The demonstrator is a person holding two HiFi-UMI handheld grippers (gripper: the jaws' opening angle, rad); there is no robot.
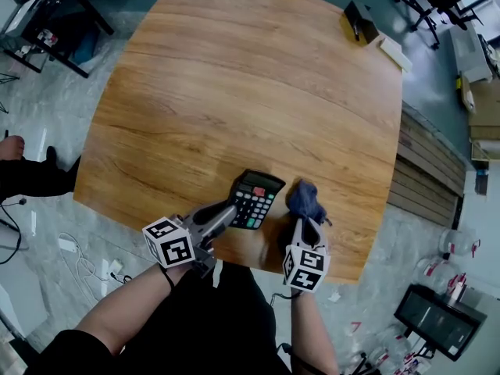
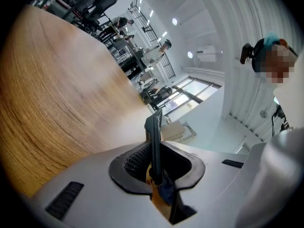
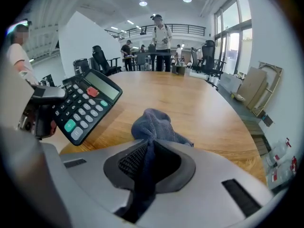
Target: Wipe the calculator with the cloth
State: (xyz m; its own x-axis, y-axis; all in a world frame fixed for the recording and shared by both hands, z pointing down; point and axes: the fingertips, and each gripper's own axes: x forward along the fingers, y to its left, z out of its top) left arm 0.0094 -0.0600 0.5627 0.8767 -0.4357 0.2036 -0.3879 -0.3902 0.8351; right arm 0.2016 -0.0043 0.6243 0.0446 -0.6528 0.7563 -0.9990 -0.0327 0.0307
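- The left gripper (image 2: pixel 154 161) is clenched on one thin edge of the calculator (image 1: pixel 255 198). The calculator sits near the counter's (image 1: pixel 234 76) 6 o'clock edge, tilted with its keys facing up. Whether its far end rests on the wood cannot be told.
- The right gripper (image 3: pixel 147 164) is grasping a fold of the blue cloth (image 3: pixel 154 125). The bulk of the cloth is bunched on the counter at the calculator's 3 o'clock, close by but not touching it.
- Risk: the calculator is held only at its rim, so a firm wipe across the far keys would likely lever it round or pull it out of the jaws.
- Risk: it is close to the counter's near edge, so a slip would probably send it to the floor.
- Risk: only a narrow pinch of cloth is held, so dragging it over the raised keys might tug it free or press buttons.
- Count: one calculator, one cloth, two grippers and one counter.
- Count: one small dark box (image 1: pixel 359 22) at the counter's 1 o'clock corner.
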